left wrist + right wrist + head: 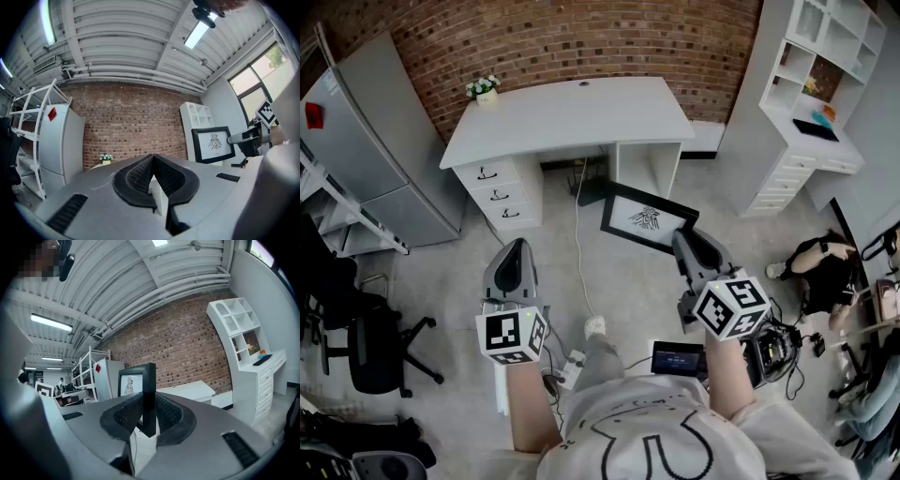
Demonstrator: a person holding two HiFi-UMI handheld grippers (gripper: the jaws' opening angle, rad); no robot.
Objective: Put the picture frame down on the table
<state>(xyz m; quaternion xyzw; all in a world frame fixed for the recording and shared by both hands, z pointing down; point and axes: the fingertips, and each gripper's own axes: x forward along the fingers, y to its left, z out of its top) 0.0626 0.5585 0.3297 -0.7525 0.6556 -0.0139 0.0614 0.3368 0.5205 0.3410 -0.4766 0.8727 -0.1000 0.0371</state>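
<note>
Right fingers on picture frame edge

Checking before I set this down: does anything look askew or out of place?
The black-framed picture hangs tilted in mid-air, pinched by one edge in the right gripper, not yet on the white desk. A white cable trails across the floor.
</note>
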